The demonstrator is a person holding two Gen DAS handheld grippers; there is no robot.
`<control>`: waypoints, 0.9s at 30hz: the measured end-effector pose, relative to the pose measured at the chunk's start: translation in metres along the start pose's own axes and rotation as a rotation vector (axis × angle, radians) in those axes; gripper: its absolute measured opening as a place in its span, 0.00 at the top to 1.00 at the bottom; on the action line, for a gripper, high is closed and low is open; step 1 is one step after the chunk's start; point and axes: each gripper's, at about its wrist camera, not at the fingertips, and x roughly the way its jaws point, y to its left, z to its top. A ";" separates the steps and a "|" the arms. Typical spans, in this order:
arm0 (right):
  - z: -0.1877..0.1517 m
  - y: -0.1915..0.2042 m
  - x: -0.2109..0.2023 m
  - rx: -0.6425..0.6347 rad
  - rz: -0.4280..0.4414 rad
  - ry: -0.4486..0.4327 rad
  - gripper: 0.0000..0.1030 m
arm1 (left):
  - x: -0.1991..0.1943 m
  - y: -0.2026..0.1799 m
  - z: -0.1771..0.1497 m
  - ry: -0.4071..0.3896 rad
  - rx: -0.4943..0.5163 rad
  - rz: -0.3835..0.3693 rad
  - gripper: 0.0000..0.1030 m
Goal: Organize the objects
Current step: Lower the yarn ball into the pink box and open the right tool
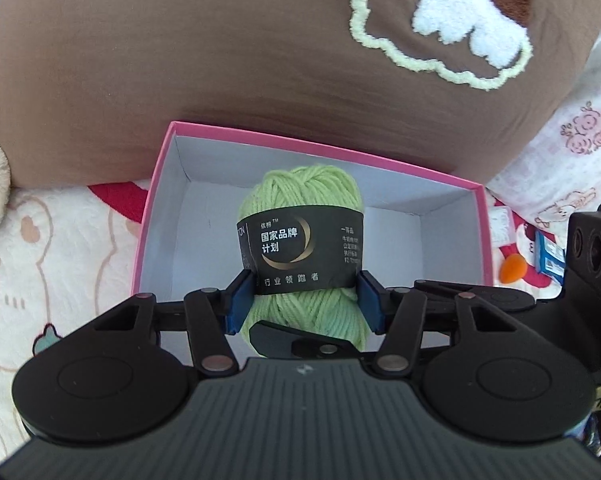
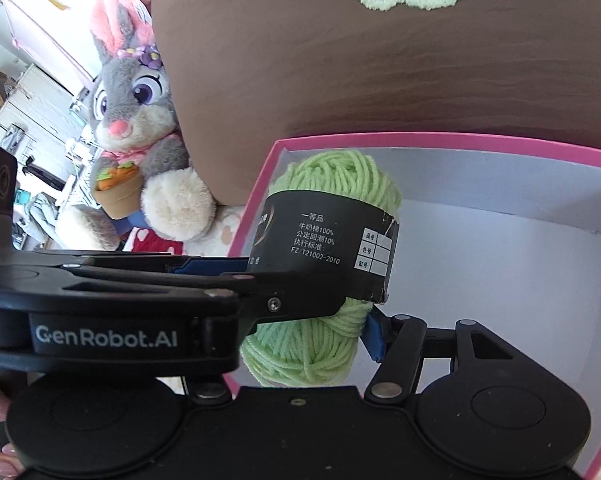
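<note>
Green yarn skein (image 1: 300,240) pinched at black label band between left gripper (image 1: 304,300) blue pads, above pink box (image 1: 156,208) opening, near box's near edge. Right gripper (image 2: 300,320) also flanks skein; its grip: cannot tell.

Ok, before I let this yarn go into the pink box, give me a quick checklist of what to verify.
1. Grip of left gripper on the yarn skein label: ok.
2. Skein above the pink box opening: ok.
3. Visible box floor free of other things: ok.
4. Grip of right gripper on the skein: cannot tell, one finger is hidden.
5. Skein touching the box floor: cannot tell.
</note>
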 end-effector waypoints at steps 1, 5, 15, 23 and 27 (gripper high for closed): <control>0.000 -0.002 0.003 -0.009 -0.006 0.006 0.37 | 0.004 0.003 0.001 -0.001 -0.006 0.003 0.48; 0.009 -0.005 0.025 -0.036 -0.022 0.051 0.37 | 0.019 0.013 0.007 0.010 -0.011 0.027 0.50; 0.019 -0.020 0.053 -0.032 -0.009 0.087 0.37 | 0.044 0.030 0.018 0.035 -0.038 0.037 0.52; 0.018 -0.027 0.066 -0.012 -0.014 0.107 0.35 | 0.062 0.024 0.023 0.077 -0.003 0.098 0.54; 0.016 -0.031 0.065 -0.015 -0.012 0.125 0.32 | 0.066 0.020 0.021 0.075 0.026 0.109 0.54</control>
